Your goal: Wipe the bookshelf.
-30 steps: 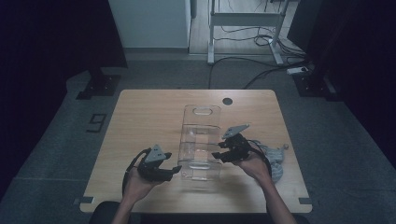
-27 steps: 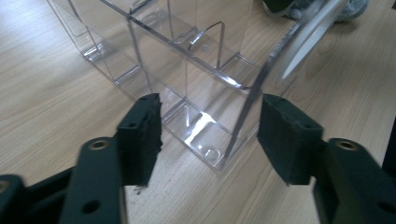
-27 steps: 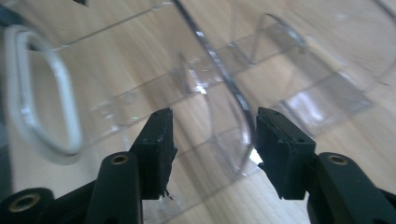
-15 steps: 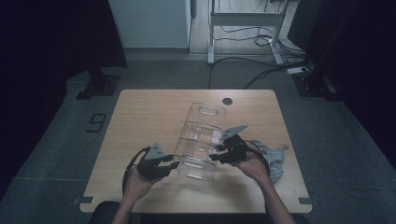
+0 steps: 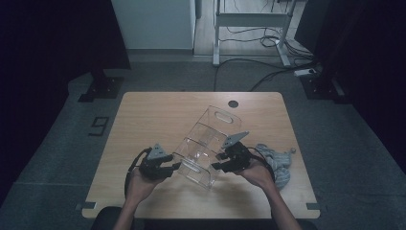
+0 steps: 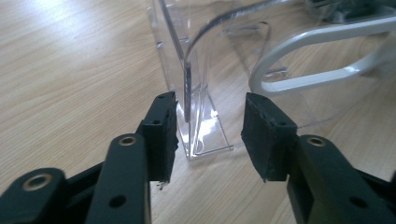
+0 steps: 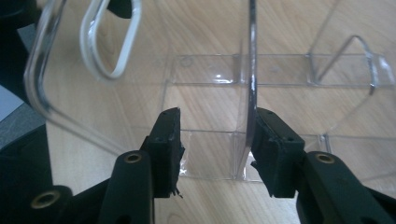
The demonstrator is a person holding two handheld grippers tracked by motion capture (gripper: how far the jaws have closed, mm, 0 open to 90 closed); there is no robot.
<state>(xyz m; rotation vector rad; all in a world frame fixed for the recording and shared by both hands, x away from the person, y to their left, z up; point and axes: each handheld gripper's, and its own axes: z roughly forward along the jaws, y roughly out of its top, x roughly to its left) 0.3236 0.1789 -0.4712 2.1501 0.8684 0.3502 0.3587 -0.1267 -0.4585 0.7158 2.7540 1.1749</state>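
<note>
Table fills the middle of my high view, and the clear bin lies on it at frame centre, slanting from upper right to lower left. Grey cloth sits at the bin's lower right. My left gripper has just opened a little; a bin wall stands between its parted jaws, near one pad, apart from the other. My right gripper is half open, one pad against a bin wall, the other clear.
</note>
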